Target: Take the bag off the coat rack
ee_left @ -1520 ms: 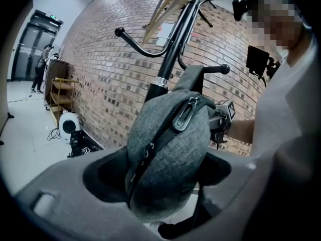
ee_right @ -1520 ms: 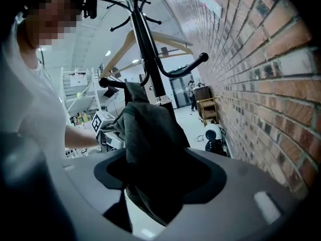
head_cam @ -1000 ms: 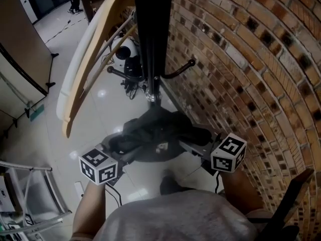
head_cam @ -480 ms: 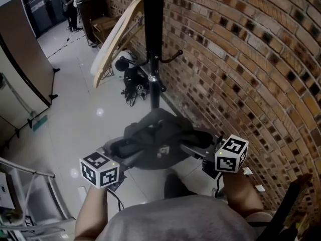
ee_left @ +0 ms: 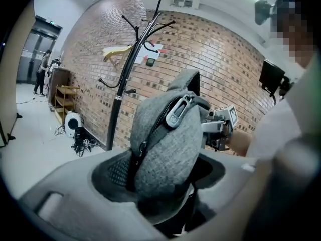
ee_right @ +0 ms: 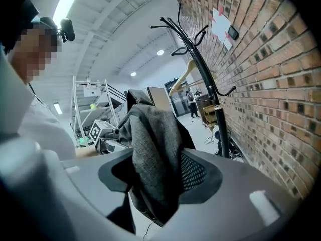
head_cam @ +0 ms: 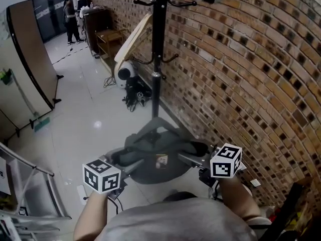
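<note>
Head view, grey bag (head_cam: pixel 155 154) slung between left gripper (head_cam: pixel 124 165) and right gripper (head_cam: pixel 193 158), off the black coat rack (head_cam: pixel 159 49) beyond them, brick wall (head_cam: pixel 241 74) rightward, left gripper view, jaws clamping woven fabric by zipper pull (ee_left: pixel 176 115), right gripper view, jaws pinching drooping fold.

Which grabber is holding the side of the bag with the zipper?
The left gripper: its jaws pinch the grey bag right below the zipper pull. The right gripper grips only plain fabric.
</note>
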Tool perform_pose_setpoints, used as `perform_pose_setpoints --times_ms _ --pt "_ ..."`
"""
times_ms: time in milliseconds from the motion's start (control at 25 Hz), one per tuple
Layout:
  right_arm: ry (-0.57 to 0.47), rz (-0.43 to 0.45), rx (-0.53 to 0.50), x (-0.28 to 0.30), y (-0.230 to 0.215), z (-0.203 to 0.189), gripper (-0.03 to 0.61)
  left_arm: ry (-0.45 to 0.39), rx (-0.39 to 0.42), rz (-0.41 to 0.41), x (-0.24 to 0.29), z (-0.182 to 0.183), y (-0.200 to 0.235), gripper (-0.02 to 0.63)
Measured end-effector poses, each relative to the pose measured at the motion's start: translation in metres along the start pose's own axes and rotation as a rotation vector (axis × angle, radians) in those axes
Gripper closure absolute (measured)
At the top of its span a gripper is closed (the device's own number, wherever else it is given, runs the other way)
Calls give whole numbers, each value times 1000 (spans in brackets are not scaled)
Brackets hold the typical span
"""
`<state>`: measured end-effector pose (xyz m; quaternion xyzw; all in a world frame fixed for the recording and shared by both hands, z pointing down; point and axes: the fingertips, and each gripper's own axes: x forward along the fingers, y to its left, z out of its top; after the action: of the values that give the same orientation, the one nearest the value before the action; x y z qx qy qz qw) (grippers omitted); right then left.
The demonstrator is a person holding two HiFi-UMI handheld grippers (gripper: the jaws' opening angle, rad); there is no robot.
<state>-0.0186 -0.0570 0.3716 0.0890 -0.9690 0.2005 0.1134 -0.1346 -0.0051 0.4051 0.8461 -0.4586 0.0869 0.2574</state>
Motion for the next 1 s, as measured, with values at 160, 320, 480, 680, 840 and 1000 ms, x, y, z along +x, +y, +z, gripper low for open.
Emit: perform_pose_setpoints --times_ms 160,320,480,680,840,1000 --pt "-12 12 -14 -17 24 -7 362 -4 15 20 -17 -8 -26 322" --pt "-6 18 -5 -33 40 -17 365 5 -1 51 -25 -18 -48 322" --pt "-1 29 -6 -63 47 -25 367 4 0 47 -19 -25 -79 322" --pt "3 20 4 -103 48 -46 367 20 -3 44 -3 -42 -116 322" --pt "-2 10 2 -127 51 -52 368 19 -9 36 4 -47 -140 322" --pt "-9 14 0 -143 56 -58 368 33 -4 35 6 -52 -157 322"
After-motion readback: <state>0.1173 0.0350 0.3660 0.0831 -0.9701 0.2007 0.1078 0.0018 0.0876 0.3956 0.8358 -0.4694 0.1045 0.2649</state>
